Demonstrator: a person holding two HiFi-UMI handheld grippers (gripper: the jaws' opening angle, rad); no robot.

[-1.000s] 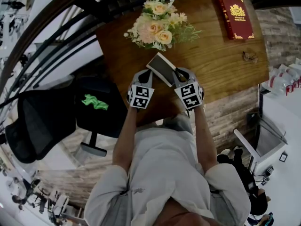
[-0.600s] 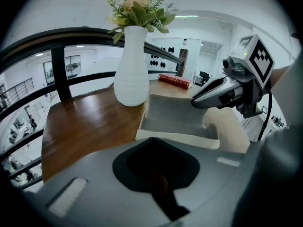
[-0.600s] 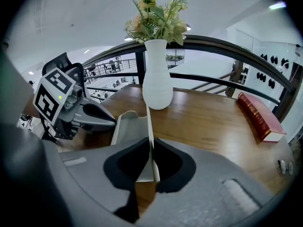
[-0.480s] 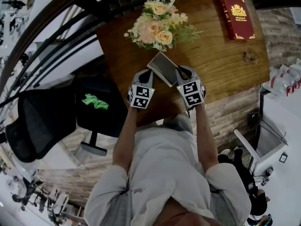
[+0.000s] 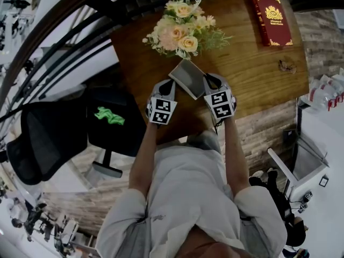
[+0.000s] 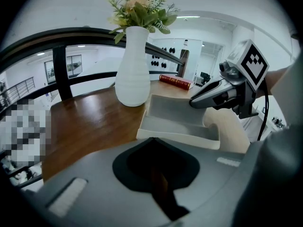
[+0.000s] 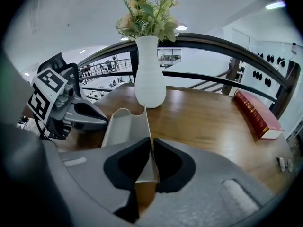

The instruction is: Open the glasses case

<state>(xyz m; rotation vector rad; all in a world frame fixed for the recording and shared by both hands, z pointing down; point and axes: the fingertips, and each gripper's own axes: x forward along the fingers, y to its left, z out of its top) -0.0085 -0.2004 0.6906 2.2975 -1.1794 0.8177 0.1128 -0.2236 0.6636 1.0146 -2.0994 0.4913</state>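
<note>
The pale glasses case (image 5: 187, 78) lies open on the wooden table (image 5: 252, 63), its grey inside showing. In the left gripper view its open tray (image 6: 180, 122) lies just beyond my left gripper (image 6: 151, 140), whose jaws are closed on the case's near edge. My right gripper (image 7: 151, 142) is shut on a thin upright wall of the case (image 7: 145, 122); its jaws have just been closing on that wall. In the head view the left gripper (image 5: 168, 85) and right gripper (image 5: 207, 81) flank the case.
A white vase (image 7: 150, 72) of flowers (image 5: 183, 26) stands just behind the case. A red book (image 5: 270, 18) lies at the table's far right and a pair of glasses (image 5: 286, 66) near its right edge. A black chair (image 5: 48, 136) stands left of the table.
The case has swung wider open, so more of its grey inside faces up. My right gripper has shifted slightly to the right with the edge it holds. The left gripper has stayed put.
</note>
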